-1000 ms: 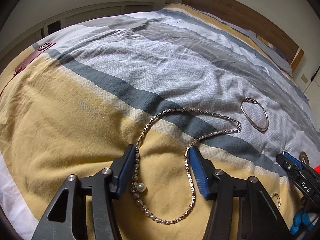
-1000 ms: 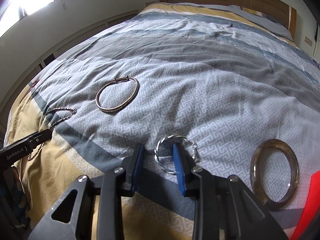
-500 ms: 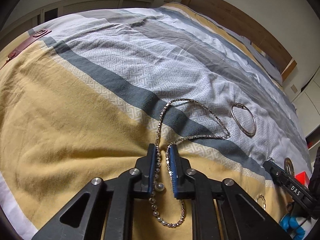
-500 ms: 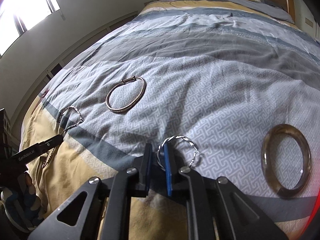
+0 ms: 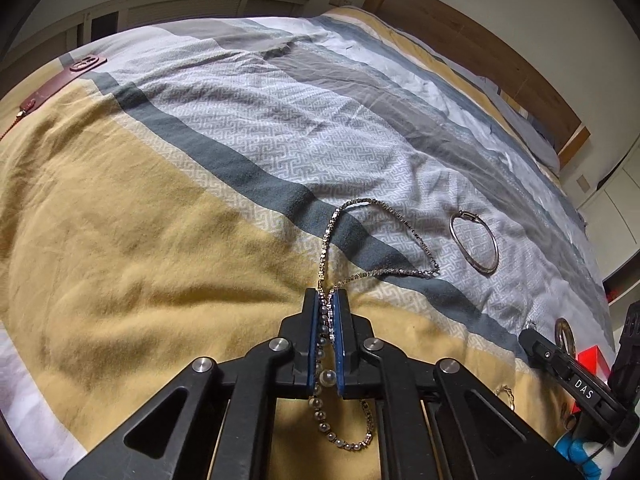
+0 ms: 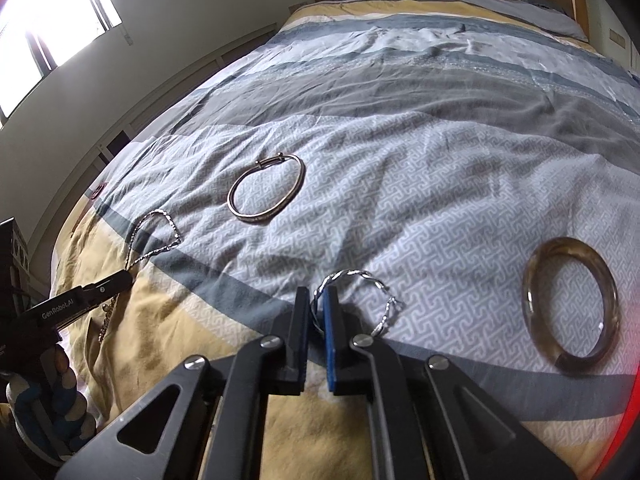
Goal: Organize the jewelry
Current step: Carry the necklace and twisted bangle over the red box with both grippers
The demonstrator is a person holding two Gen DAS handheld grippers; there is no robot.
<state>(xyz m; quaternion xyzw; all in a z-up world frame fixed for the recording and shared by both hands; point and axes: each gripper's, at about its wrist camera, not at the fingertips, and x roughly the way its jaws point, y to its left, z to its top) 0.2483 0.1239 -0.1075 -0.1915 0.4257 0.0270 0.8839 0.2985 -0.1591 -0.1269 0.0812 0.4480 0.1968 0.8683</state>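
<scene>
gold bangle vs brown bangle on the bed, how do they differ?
The gold bangle is a thin metal band; the brown bangle is thick, glossy and translucent. The gold bangle has a clasp on its far side; the brown bangle shows a plain ring, though a small gap may sit at its near edge. The gold one lies left of the right gripper, the brown one right. Both lie flat, ungripped, on the grey-patterned duvet.

Striped bed (image 6: 420,128): necklace (image 5: 384,236), three bangles (image 6: 266,188).
</scene>
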